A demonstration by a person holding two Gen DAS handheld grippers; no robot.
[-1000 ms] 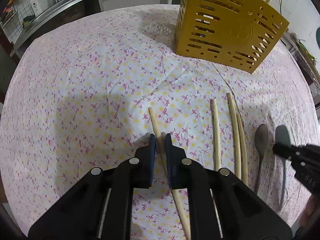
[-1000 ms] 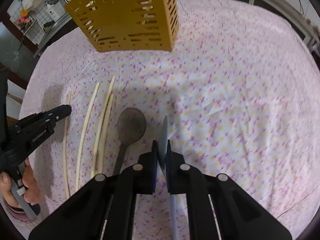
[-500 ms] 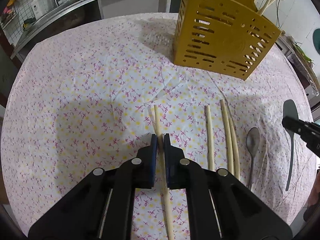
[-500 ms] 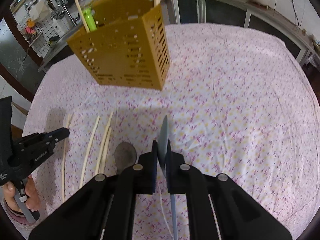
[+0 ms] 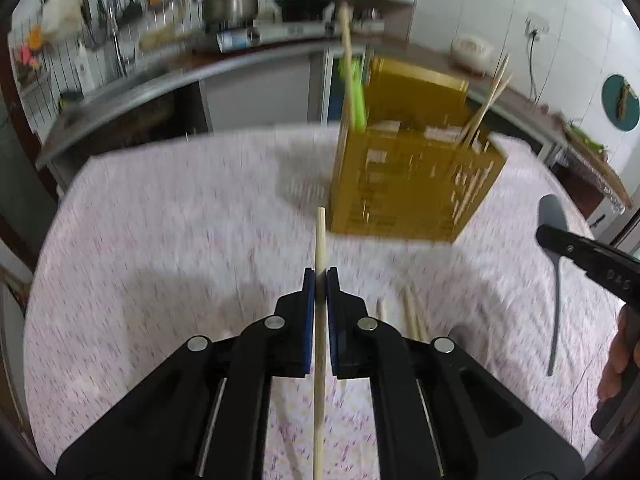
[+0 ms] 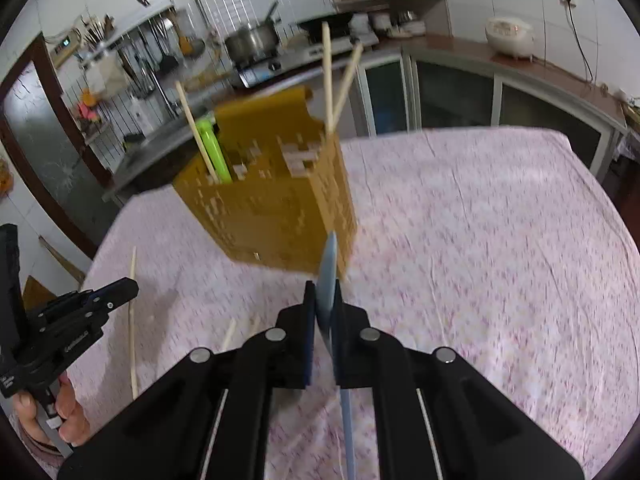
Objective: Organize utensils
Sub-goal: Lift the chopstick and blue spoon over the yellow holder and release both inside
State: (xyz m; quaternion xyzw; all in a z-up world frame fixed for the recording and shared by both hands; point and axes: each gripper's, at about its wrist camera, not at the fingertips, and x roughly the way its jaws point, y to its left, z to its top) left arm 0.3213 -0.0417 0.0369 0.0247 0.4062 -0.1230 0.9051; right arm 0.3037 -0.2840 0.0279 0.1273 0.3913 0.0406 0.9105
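Observation:
My left gripper [image 5: 320, 276] is shut on a wooden chopstick [image 5: 320, 236] and holds it in the air above the floral tablecloth [image 5: 160, 232]. My right gripper [image 6: 325, 292] is shut on a grey-blue spoon [image 6: 329, 268], also lifted; the spoon shows in the left wrist view [image 5: 554, 216]. The yellow slotted utensil holder [image 5: 412, 176] stands ahead on the table with chopsticks and a green utensil in it; it also shows in the right wrist view [image 6: 272, 200]. Loose chopsticks [image 5: 412, 312] lie on the cloth below my left gripper.
A kitchen counter with a pot [image 6: 252, 42], a stove and a rice cooker [image 6: 510, 36] runs behind the table. The left gripper and hand show at the left edge of the right wrist view [image 6: 72, 320].
Both grippers have risen and tilted up from the table, carrying the chopstick and the spoon. The holder now sits straight ahead instead of above, and the kitchen has come into view.

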